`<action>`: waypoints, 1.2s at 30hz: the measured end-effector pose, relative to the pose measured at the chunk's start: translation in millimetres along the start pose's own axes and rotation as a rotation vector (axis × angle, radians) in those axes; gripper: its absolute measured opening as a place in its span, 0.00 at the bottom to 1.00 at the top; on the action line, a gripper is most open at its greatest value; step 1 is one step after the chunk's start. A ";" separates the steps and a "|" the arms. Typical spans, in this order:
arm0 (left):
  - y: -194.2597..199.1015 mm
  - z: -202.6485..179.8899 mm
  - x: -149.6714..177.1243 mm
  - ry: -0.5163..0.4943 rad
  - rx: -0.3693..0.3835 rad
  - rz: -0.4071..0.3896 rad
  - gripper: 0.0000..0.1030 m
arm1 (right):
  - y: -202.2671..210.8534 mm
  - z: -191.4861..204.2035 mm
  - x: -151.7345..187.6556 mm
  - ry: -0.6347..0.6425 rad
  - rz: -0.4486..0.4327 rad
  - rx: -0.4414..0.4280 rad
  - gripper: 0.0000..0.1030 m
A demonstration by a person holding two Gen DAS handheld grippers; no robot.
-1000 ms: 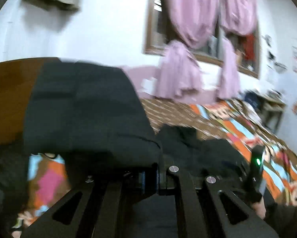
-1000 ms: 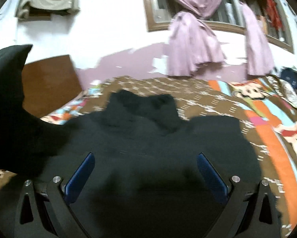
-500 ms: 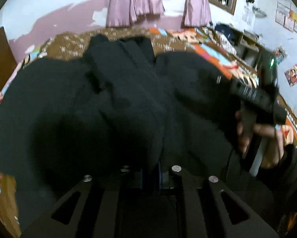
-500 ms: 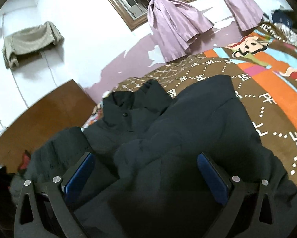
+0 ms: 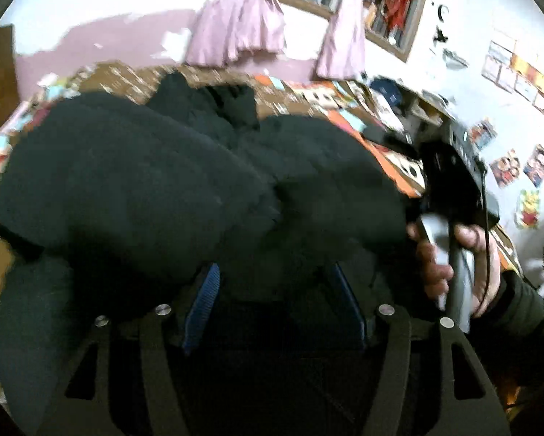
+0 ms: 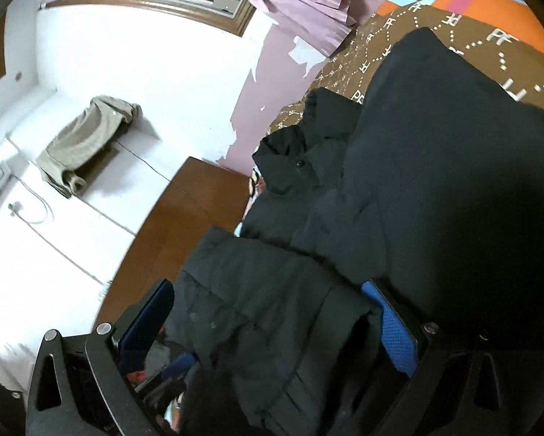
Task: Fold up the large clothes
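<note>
A large black padded jacket [image 5: 184, 181] lies spread over a bed, with its collar [image 6: 301, 152] at the far end. My left gripper [image 5: 275, 290] hangs low over the near part. Its jaws are opening, and the blue pads [image 5: 202, 298] stand apart with loose black cloth bulging between them, unpressed. My right gripper [image 6: 272, 327] is open wide and rolled to one side. A quilted fold of the jacket [image 6: 264, 309] lies between its fingers [image 6: 395, 334] without being pinched. A hand [image 5: 431, 265] holds the right gripper's handle at the right edge of the left wrist view.
The bed has a bright patterned cover [image 5: 391, 156], brown with white marks [image 6: 490, 54] near the wall. A wooden headboard [image 6: 184, 225] stands to the left of the jacket. Pink curtains [image 5: 242, 32] hang at the window behind. Cluttered shelves [image 5: 428, 109] line the far right.
My left gripper, shut on a raised jacket fold a second ago, has come down over the jacket and its jaws have parted. The right wrist view has rolled sideways; its gripper stayed open.
</note>
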State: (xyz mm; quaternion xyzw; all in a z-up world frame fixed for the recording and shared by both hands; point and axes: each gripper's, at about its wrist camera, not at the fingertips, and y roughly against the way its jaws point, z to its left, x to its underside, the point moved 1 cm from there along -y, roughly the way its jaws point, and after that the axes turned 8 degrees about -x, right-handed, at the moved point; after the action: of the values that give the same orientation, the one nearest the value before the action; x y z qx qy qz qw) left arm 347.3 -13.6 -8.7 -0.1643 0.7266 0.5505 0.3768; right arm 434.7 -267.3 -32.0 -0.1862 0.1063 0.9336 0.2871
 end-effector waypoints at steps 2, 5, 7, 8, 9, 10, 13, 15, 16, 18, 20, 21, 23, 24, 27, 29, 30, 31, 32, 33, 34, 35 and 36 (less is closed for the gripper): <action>12.9 8.5 -2.3 0.014 -0.077 -0.039 0.61 | 2.8 2.7 4.0 0.002 0.009 0.046 0.92; 32.9 23.0 0.8 0.064 -0.165 -0.081 0.66 | -6.7 12.0 16.7 0.100 0.074 0.263 0.61; 41.9 37.6 -1.2 0.124 -0.220 -0.103 0.72 | -13.1 16.6 27.7 0.171 0.109 0.388 0.32; 47.1 48.3 -2.7 0.171 -0.244 -0.122 0.74 | -13.0 17.6 30.8 0.181 0.114 0.396 0.26; 47.9 57.2 -2.0 0.201 -0.256 -0.133 0.75 | -12.9 18.3 33.2 0.180 0.113 0.384 0.15; 51.1 66.7 -1.4 0.244 -0.274 -0.148 0.77 | -11.2 20.6 33.4 0.183 0.107 0.369 0.10; 61.5 87.2 6.1 0.319 -0.308 -0.160 0.80 | 1.0 42.3 25.8 0.287 0.048 0.405 0.07; 63.7 102.0 4.7 0.366 -0.316 -0.140 0.80 | 15.6 59.6 14.7 0.369 -0.030 0.444 0.07; 67.3 104.9 8.2 0.379 -0.316 -0.136 0.80 | 26.1 68.3 3.4 0.404 -0.080 0.466 0.07; 69.6 112.6 5.8 0.410 -0.317 -0.131 0.80 | 35.2 72.8 -13.3 0.438 -0.127 0.506 0.07; 70.3 116.4 2.7 0.418 -0.327 -0.125 0.80 | 41.7 67.1 -26.5 0.439 -0.137 0.551 0.07; 70.3 115.4 3.2 0.418 -0.336 -0.117 0.80 | 35.4 63.4 -29.3 0.447 -0.125 0.570 0.07; 69.0 114.1 4.3 0.413 -0.352 -0.104 0.80 | 22.6 51.0 -30.8 0.469 -0.065 0.648 0.13; 67.2 114.1 4.2 0.404 -0.359 -0.095 0.80 | 16.7 44.7 -29.6 0.477 -0.046 0.699 0.17; 55.8 112.3 1.7 0.386 -0.379 -0.061 0.80 | 6.0 42.7 -23.2 0.565 -0.059 0.771 0.32; 46.3 110.2 -7.3 0.347 -0.392 -0.044 0.80 | -1.0 52.3 -22.5 0.648 -0.081 0.796 0.56; 41.5 105.5 -18.7 0.297 -0.412 -0.054 0.80 | -6.7 57.5 -24.1 0.696 -0.082 0.800 0.67; 36.0 103.8 -24.1 0.268 -0.418 -0.065 0.80 | -15.8 63.2 -25.2 0.740 -0.059 0.806 0.69; 30.2 97.2 -36.7 0.212 -0.421 -0.089 0.80 | -25.6 64.6 -26.3 0.767 -0.028 0.808 0.69; 22.7 93.6 -45.3 0.172 -0.419 -0.106 0.80 | -35.6 64.7 -28.8 0.782 0.004 0.802 0.70; 15.4 91.0 -53.2 0.141 -0.415 -0.116 0.80 | -42.8 64.1 -29.8 0.792 0.030 0.794 0.71; 6.7 88.0 -61.5 0.117 -0.405 -0.117 0.80 | -50.2 61.8 -31.0 0.803 0.049 0.795 0.71; -1.8 86.0 -68.8 0.104 -0.392 -0.113 0.80 | -55.6 59.3 -31.0 0.809 0.059 0.808 0.72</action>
State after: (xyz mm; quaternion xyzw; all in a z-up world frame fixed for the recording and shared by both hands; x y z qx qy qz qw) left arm 425.5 53.1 30.8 -0.3034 0.6136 0.6501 0.3300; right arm 473.4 -219.4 29.5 -0.4011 0.5613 0.6809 0.2456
